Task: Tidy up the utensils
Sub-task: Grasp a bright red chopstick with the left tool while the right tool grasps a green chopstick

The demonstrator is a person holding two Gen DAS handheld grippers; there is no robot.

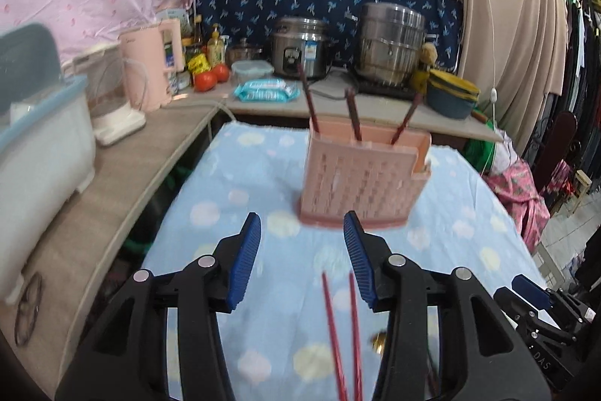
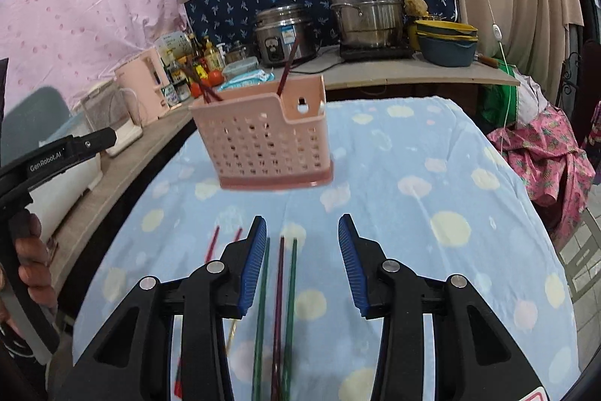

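A pink slotted utensil basket stands upright on the blue dotted cloth, with dark red chopsticks sticking up out of it. My left gripper hovers open just short of the basket, nothing between its fingers. Two red chopsticks lie on the cloth below it. My right gripper is open too, above two green chopsticks and a maroon one lying side by side. The red pair lies to their left.
A wooden counter runs along the left and back. It carries a pink kettle, tomatoes, a rice cooker, a steel steamer pot and stacked bowls. A person's hand holds the left gripper's handle.
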